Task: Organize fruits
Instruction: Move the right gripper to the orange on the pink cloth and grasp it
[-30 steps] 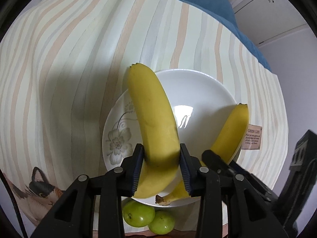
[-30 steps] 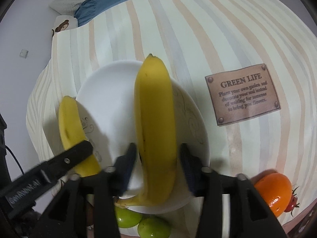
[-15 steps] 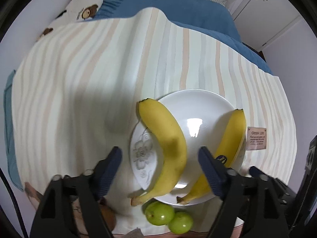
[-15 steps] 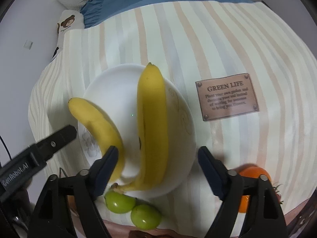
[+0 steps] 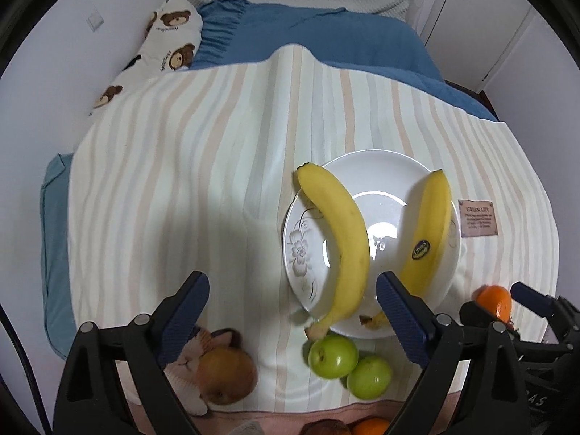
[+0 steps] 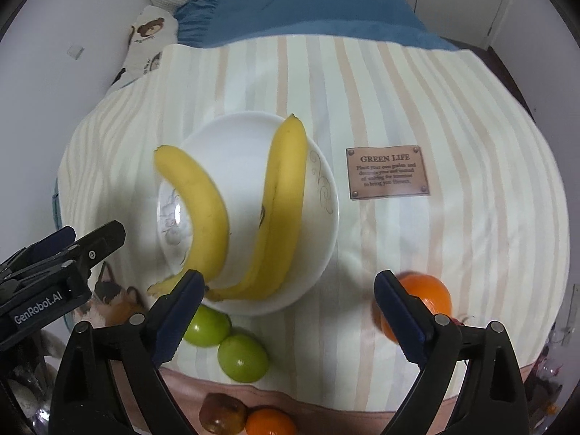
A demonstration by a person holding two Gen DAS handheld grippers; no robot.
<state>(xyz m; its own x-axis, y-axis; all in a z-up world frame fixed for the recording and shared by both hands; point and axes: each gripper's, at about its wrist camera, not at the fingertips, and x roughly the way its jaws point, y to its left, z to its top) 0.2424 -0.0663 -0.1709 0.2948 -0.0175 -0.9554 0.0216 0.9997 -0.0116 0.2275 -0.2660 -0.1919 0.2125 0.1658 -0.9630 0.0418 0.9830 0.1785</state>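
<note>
Left wrist view shows the left gripper (image 5: pixel 291 313) with jaws spread wide and holding nothing, the two green apples (image 5: pixel 349 364) lying close ahead and slightly right of centre, just beside the near rim of the white plate (image 5: pixel 295 224) where both bananas (image 5: pixel 340 239) rest lengthwise, stems toward the camera. In the right wrist view the right gripper (image 6: pixel 290 311) is equally wide and empty, and the orange (image 6: pixel 429 299) sits against its right finger, so that arm looks nearer the orange, the left nearer the apples.
</note>
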